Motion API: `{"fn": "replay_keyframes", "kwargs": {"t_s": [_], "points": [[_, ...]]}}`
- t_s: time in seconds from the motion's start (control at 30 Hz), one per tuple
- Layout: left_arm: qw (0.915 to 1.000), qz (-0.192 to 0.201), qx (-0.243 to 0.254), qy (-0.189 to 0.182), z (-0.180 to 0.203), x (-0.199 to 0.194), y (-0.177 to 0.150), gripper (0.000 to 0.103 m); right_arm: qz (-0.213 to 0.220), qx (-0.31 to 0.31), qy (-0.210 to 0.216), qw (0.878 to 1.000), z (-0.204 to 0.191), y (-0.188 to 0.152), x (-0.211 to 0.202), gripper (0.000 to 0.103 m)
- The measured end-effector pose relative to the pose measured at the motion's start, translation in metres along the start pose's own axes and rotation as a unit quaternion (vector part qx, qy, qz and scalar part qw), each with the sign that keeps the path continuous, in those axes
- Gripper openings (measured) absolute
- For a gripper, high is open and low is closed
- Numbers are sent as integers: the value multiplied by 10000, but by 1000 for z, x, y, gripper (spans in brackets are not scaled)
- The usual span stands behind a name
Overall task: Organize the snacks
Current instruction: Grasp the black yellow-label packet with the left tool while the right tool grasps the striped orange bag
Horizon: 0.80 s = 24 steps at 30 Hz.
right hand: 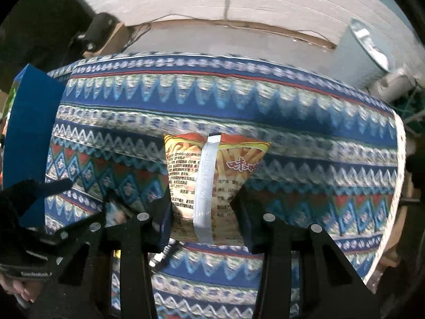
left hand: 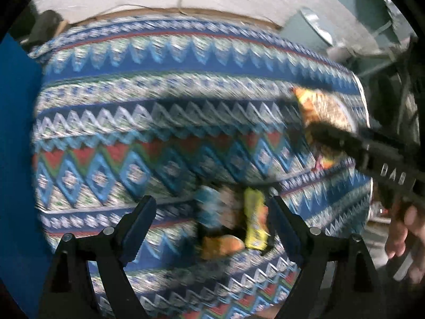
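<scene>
Right wrist: fries packet (right hand: 212,180) (Chinese print)

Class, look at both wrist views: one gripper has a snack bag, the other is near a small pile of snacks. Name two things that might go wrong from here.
1. The right gripper pinches the fries bag by its lower part only, so it may slip or its contents get crushed.
2. The left gripper is open over a tight cluster of snacks on the patterned cloth; closing there might catch more than one packet or knock them apart.
</scene>
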<state>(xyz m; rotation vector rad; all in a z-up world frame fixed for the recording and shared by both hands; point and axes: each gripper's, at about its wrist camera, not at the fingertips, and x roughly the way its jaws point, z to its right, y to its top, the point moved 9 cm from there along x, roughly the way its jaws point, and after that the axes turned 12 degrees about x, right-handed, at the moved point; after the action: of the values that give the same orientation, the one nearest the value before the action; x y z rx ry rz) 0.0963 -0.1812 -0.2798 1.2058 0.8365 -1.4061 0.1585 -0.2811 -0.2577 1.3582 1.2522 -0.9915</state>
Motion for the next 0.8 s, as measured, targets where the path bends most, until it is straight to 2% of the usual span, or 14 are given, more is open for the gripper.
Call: {"fn": "replay_keyframes", "kwargs": {"t_s": [0.17, 0.33, 0.43, 0.47, 0.53, 0.67, 0.77, 0.8], "points": [[9986, -302, 366, 215, 29, 18, -10, 90, 84, 224, 47, 9997, 28, -9, -12, 41], [9959, -583, 463, 521, 41, 41, -17, 90, 137, 318, 68, 9994, 39, -16, -15, 42], [9949, -685, 527, 524, 49, 56, -20, 90, 158, 346, 68, 9993, 47, -21, -17, 42], [9947, -709, 522, 531, 50, 60, -21, 94, 162, 342, 58, 9993, 49, -22, -17, 42], [9950, -688, 493, 529, 49, 65, -22, 101, 156, 327, 45, 9993, 53, -23, -18, 42], [9927, -578, 691, 808, 56, 74, -17, 102, 149, 309, 86, 9994, 53, -24, -17, 42], [9905, -508, 841, 967, 65, 81, -15, 100, 181, 265, 95, 9994, 50, -22, -18, 42], [9893, -473, 902, 1043, 68, 81, -14, 94, 181, 254, 101, 9995, 49, -21, -18, 42]]}}
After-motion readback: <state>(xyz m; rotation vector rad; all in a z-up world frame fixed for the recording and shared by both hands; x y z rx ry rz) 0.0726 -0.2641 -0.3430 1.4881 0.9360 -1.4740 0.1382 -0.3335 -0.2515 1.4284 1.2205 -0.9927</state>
